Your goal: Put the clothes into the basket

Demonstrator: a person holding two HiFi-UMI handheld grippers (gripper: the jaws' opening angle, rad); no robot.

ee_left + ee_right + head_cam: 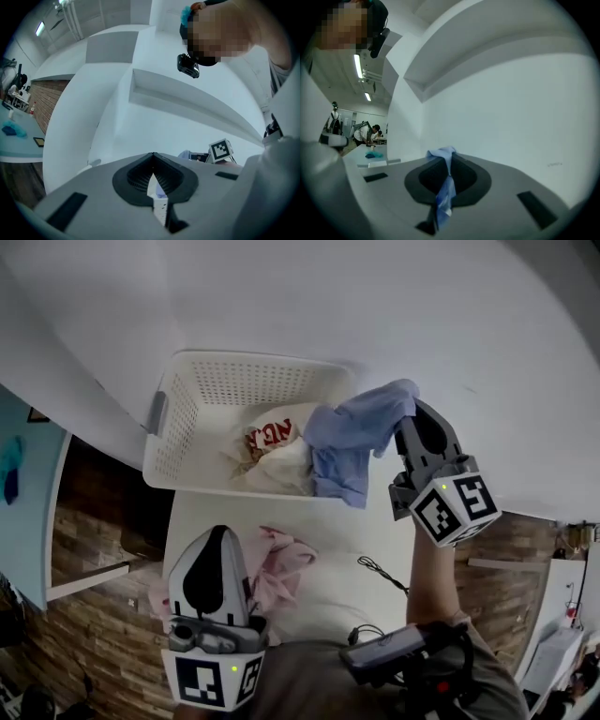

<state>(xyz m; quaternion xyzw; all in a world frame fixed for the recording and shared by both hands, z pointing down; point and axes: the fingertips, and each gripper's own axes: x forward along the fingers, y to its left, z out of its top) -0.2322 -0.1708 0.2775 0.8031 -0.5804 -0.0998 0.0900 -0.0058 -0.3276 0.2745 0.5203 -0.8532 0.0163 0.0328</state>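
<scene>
Jaws of the left gripper (217,532) (152,155) are closed, their tips meeting with nothing pinched between them; it hovers over the near left corner of the white table (375,526). Just to its right a crumpled pink cloth garment (286,561) lies on the table near that left edge, partly hidden by the gripper. Beyond it, along the table's far edge, stands the white rectangular plastic basket (178,432) with perforated walls. Inside it lie a white garment with red print (272,437) and, against the near wall, a cream-coloured garment (286,470). At the basket's right near corner hangs a light blue cloth garment (354,432) (445,187), its lower folds draping over the rim and onto the cream one. The right gripper (411,411) (450,157) holds it up from the right, jaws clamped tight on a fold of the blue cloth, which runs down through the slit between them. A thin black cable (380,573) lies on the table toward the near right corner.
</scene>
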